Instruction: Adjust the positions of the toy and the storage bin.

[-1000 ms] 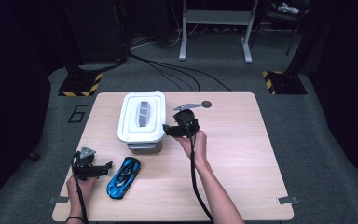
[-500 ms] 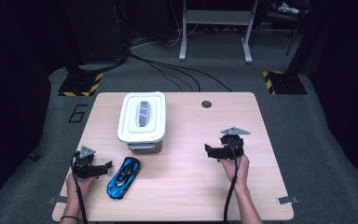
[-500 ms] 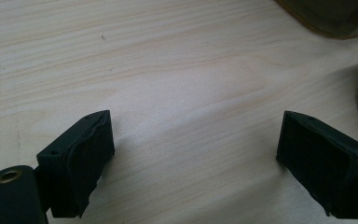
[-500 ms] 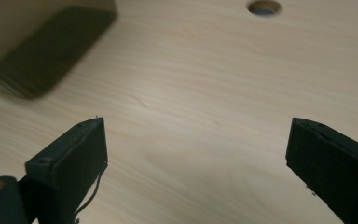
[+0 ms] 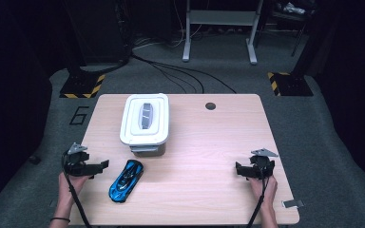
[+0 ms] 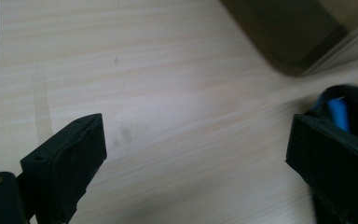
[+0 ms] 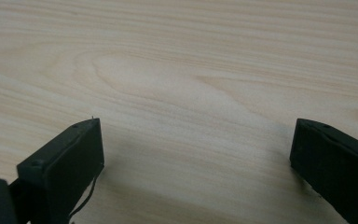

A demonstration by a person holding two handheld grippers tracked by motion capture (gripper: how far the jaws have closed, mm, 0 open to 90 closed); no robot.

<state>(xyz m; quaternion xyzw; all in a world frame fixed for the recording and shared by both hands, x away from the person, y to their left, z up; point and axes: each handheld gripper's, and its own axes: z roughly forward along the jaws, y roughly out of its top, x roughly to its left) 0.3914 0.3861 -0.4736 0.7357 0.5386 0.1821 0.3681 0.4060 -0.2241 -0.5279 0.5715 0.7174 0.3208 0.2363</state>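
Jaws on both of your tools stand wide with nothing between them: your left gripper (image 5: pixel 105 164), whose jaws have just been opening further, sits at the near left of the table (image 5: pixel 204 137) just beside the blue toy car (image 5: pixel 126 180), and your right gripper (image 5: pixel 237 170) rests over bare wood at the near right. The white-lidded box (image 5: pixel 145 122) stands closed behind the car, and the car lies outside it on the tabletop. If the car is meant for the box, you have nearly everything left to do: lid off, car lifted in, lid back on.
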